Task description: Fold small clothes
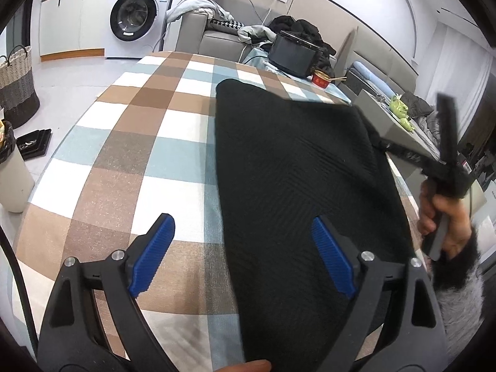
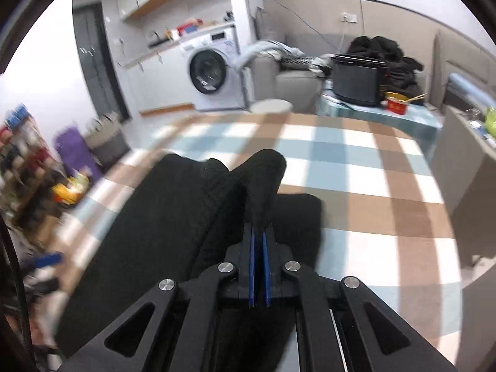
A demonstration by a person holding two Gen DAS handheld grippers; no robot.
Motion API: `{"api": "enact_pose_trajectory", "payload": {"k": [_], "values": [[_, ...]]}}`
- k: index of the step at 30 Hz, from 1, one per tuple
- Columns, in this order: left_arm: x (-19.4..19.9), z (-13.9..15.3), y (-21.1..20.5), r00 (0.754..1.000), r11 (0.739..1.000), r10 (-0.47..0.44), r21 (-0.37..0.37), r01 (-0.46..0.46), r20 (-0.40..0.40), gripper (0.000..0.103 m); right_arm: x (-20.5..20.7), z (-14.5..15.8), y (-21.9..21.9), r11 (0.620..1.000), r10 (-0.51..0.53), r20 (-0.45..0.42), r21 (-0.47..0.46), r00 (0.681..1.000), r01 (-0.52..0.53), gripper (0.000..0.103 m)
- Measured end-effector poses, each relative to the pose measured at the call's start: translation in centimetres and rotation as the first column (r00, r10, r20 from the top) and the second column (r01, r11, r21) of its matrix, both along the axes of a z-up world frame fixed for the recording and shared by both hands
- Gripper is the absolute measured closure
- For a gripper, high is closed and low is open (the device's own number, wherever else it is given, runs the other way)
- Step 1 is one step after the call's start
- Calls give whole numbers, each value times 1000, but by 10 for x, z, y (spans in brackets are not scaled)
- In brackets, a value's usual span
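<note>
A black knitted garment [image 1: 294,170] lies flat on the checkered tablecloth [image 1: 139,130], filling the right half of the left wrist view. My left gripper [image 1: 243,218] hovers open over the garment's near left edge, one blue pad above the cloth and one above the garment, with nothing held. In the right wrist view my right gripper [image 2: 259,226] is shut on a bunched fold of the black garment [image 2: 155,232], which is lifted off the table [image 2: 356,186] in a peak. A person's hand [image 1: 434,214] grips that tool at the right edge, where a strip of the garment stretches up.
At the table's far end sit a black box [image 1: 293,54] and a red bowl [image 1: 322,79] with chopsticks. Beyond are a grey sofa [image 1: 217,38] with clothes and a washing machine [image 1: 136,15]. A woven basket [image 1: 17,83] and a white bin [image 1: 12,179] stand on the floor at the left.
</note>
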State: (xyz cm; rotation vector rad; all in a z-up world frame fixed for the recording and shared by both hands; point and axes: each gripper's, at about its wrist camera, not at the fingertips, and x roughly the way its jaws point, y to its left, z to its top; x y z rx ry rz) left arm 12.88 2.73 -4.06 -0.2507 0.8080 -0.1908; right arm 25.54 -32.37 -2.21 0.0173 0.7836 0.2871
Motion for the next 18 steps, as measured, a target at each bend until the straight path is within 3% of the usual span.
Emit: {"api": "enact_pose_trajectory", "payload": {"k": [3, 4, 6, 7, 12, 15, 18], "values": [[2, -3, 0, 1000, 1000, 3, 3, -2, -14, 15, 12, -32, -12, 999, -21, -128, 29, 992, 25, 98], [3, -4, 0, 1000, 1000, 3, 5, -3, -17, 15, 9, -31, -16, 998, -17, -125, 57, 992, 24, 96], [3, -5, -1, 1000, 1000, 7, 11, -7, -21, 15, -4, -26, -28, 991, -6, -131, 129, 991, 23, 79], [3, -5, -1, 1000, 1000, 7, 8, -7, -22, 15, -10, -23, -33, 987, 1, -132, 162, 991, 21, 77], [7, -10, -5, 999, 1000, -7, 17, 7, -33, 15, -49, -15, -41, 959, 97, -171, 280, 980, -46, 76], [8, -12, -8, 999, 1000, -14, 21, 15, -39, 14, -64, -22, -37, 966, 104, -203, 255, 974, -49, 76], [7, -12, -9, 999, 1000, -15, 25, 16, -39, 15, -71, -27, -35, 955, 119, -197, 290, 973, -58, 76]]}}
